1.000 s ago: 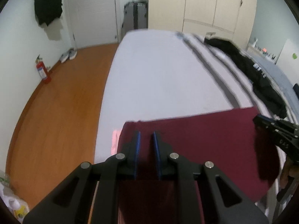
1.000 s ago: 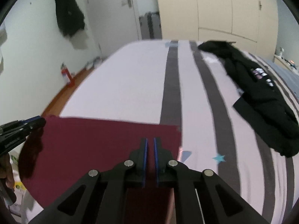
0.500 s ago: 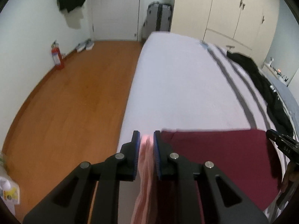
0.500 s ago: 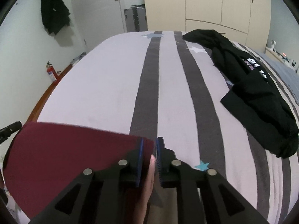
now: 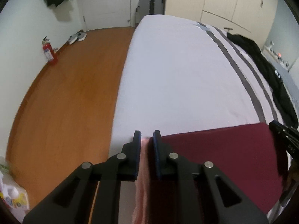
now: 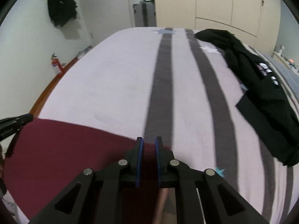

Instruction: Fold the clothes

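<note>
A maroon garment (image 5: 214, 149) hangs stretched between my two grippers over the near end of the bed. In the left wrist view my left gripper (image 5: 146, 140) is shut on the garment's left corner, with a pinkish fold showing between the blue pads. The right gripper (image 5: 284, 136) shows at the right edge. In the right wrist view my right gripper (image 6: 149, 145) is shut on the right corner of the maroon garment (image 6: 65, 149). The left gripper (image 6: 15, 123) pokes in at the far left. The garment's lower part is hidden below the fingers.
The bed (image 5: 177, 65) has a pale sheet with two grey stripes (image 6: 162, 84). A black garment (image 6: 261, 93) lies crumpled along its right side. Left of the bed is wooden floor (image 5: 71, 93) with a red fire extinguisher (image 5: 49, 51) and shoes by the wall. Wardrobes (image 6: 224, 0) stand behind.
Both grippers have moved forward over the bed and slightly down, carrying the maroon garment. The left view has swung toward the floor, and the garment's corner now sits at the left jaws.
</note>
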Action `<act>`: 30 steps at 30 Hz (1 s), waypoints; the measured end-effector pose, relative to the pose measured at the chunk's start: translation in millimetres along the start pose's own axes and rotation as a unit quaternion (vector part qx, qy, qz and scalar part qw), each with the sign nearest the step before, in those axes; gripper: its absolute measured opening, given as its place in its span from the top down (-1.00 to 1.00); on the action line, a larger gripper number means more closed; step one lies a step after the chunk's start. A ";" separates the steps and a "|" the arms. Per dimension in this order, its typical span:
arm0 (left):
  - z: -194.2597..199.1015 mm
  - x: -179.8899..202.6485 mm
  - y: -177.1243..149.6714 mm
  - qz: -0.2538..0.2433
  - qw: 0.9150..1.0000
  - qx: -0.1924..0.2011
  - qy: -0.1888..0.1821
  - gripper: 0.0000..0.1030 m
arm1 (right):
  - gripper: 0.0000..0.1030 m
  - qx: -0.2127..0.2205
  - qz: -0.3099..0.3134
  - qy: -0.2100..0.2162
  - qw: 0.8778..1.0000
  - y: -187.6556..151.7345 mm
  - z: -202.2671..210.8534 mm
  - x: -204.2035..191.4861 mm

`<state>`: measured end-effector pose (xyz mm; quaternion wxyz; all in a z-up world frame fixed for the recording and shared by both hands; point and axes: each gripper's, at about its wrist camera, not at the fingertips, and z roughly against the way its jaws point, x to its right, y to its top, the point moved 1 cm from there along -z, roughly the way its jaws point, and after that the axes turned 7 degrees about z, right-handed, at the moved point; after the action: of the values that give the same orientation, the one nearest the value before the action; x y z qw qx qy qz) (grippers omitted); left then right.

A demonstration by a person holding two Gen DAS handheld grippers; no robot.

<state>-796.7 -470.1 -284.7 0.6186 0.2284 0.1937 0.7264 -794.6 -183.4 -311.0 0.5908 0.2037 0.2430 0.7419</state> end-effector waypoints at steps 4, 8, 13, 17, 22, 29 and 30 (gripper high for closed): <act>26.4 -11.9 -4.0 0.019 0.999 0.040 0.000 0.79 | 0.79 0.014 -0.043 -0.003 0.999 -1.4 13.5 26.2; 70.7 -16.5 -26.7 0.022 0.995 0.081 -0.044 0.79 | 0.79 0.048 -0.037 0.015 0.998 -14.9 49.5 25.6; 118.4 2.2 -65.7 0.021 0.989 0.116 -0.090 0.79 | 0.79 0.088 -0.002 0.047 0.995 -45.5 98.2 -2.4; 118.4 14.8 -86.8 0.019 0.989 0.113 -0.094 0.79 | 0.79 0.103 0.024 0.060 0.993 -74.3 117.7 -33.3; 89.2 6.0 -104.6 0.035 0.993 0.093 -0.060 0.79 | 0.79 0.089 0.008 0.066 0.994 -99.0 107.4 -46.9; 92.1 -6.1 -117.7 0.036 0.995 0.093 -0.024 0.79 | 0.80 0.082 -0.002 0.047 0.996 -123.2 108.1 -47.7; 93.4 -11.8 -120.8 0.047 0.995 0.089 -0.019 0.79 | 0.80 0.080 -0.004 0.045 0.996 -126.5 109.0 -47.0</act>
<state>-643.9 -462.6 -277.3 0.5643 0.3050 0.2345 0.7304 -621.6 -192.9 -300.7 0.5638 0.2157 0.3290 0.7262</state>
